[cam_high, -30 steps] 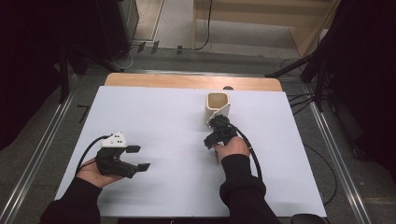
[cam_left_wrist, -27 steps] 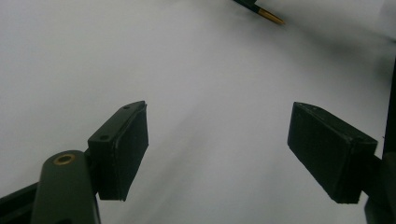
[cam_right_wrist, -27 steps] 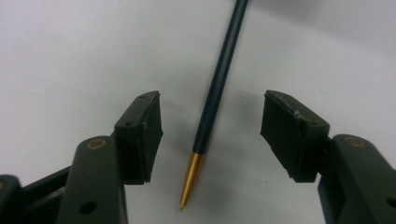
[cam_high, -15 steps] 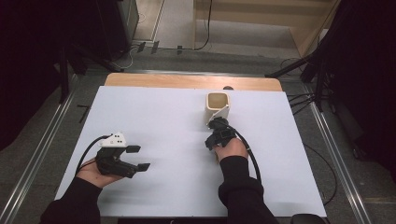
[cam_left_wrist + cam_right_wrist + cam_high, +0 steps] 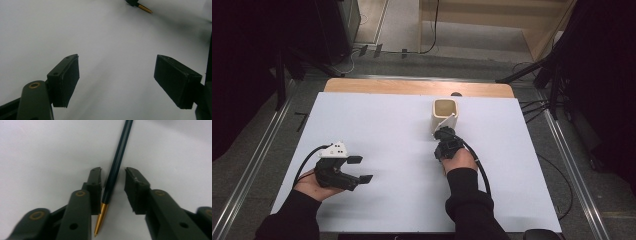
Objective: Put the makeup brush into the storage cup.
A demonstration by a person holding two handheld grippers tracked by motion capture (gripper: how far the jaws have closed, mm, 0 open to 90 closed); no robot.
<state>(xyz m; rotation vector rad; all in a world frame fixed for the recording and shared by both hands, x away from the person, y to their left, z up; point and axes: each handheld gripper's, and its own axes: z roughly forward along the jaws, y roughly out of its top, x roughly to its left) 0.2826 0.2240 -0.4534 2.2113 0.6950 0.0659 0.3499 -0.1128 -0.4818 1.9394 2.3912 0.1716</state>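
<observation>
A dark pen with a gold tip [image 5: 117,162] lies on the white table sheet [image 5: 387,125], running between the jaws of my right gripper [image 5: 113,173]. Those jaws have just been closing. The left pad [image 5: 96,182] is at the pen and the right pad [image 5: 132,185] still stands a little off it. In the high view my right gripper [image 5: 443,134] points away from the person, just in front of a beige square cup [image 5: 445,112]. My left gripper [image 5: 362,169] rests at the near left, open wide, with bare sheet between its pads [image 5: 66,80].
The pen's gold tip [image 5: 145,8] shows far off at the top of the left gripper view. A wooden strip [image 5: 412,87] borders the table's far edge. Metal rails [image 5: 259,160] run along both sides, and cables lie on the floor around.
</observation>
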